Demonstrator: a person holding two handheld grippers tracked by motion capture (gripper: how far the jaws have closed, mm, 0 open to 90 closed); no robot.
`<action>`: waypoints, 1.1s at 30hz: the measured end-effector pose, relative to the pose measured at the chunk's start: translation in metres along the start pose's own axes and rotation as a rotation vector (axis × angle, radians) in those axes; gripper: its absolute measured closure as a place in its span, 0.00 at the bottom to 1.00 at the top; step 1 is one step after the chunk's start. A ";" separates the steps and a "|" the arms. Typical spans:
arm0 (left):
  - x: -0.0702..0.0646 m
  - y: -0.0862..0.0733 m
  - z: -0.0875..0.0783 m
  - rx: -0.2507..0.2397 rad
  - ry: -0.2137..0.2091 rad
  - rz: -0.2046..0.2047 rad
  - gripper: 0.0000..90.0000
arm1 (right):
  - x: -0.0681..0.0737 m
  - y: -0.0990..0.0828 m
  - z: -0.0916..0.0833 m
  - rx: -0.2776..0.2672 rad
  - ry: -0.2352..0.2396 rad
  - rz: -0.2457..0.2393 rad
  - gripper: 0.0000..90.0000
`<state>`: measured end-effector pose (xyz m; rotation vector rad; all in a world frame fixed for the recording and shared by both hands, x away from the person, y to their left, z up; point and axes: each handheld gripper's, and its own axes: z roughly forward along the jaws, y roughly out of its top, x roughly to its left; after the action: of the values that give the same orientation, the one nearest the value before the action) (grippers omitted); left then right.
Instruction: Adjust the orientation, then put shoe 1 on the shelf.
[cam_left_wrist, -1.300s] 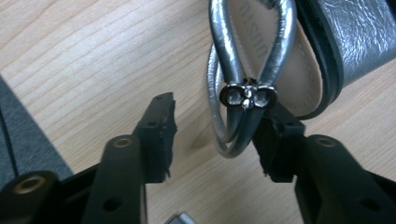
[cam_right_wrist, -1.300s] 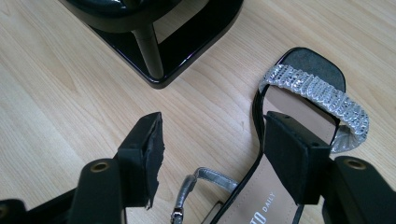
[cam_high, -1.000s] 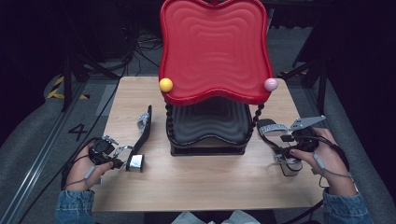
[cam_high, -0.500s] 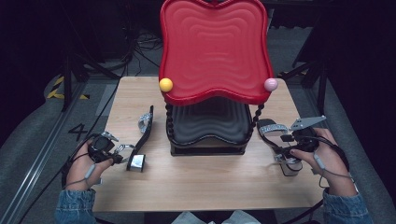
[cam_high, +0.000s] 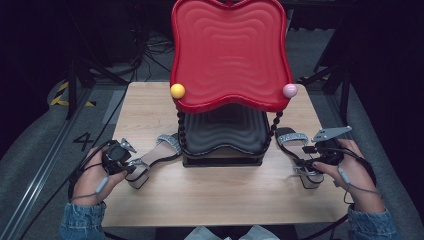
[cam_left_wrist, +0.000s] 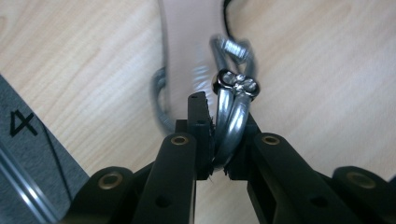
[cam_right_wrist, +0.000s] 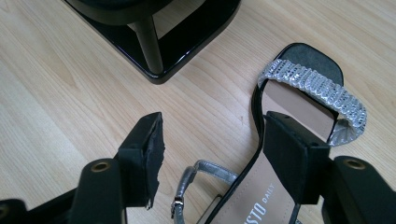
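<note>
Sandal (cam_high: 152, 162) beside black-and-red stand (cam_high: 222, 150)

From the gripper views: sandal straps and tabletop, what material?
Toe strap: looks like fabric set with small silver studs; it glitters in rows. Ankle strap: smooth metallic-silver, probably faux leather, with a shiny metal buckle. Tabletop: pale wood or laminate, matte, visible grain.
</note>
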<state>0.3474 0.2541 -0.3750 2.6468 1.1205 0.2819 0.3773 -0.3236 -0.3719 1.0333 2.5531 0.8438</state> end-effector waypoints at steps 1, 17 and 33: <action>-0.001 0.001 0.000 0.002 -0.003 0.008 0.91 | 0.000 0.000 0.000 -0.002 0.001 0.001 0.43; -0.005 0.007 -0.014 -0.104 -0.121 -0.049 0.25 | 0.000 -0.007 -0.003 0.000 -0.009 0.007 0.42; 0.011 0.040 0.013 -0.213 -0.151 -0.321 0.27 | 0.005 -0.014 -0.004 0.010 -0.016 0.023 0.39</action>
<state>0.3856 0.2332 -0.3747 2.2222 1.3564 0.1278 0.3644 -0.3305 -0.3771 1.0701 2.5391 0.8268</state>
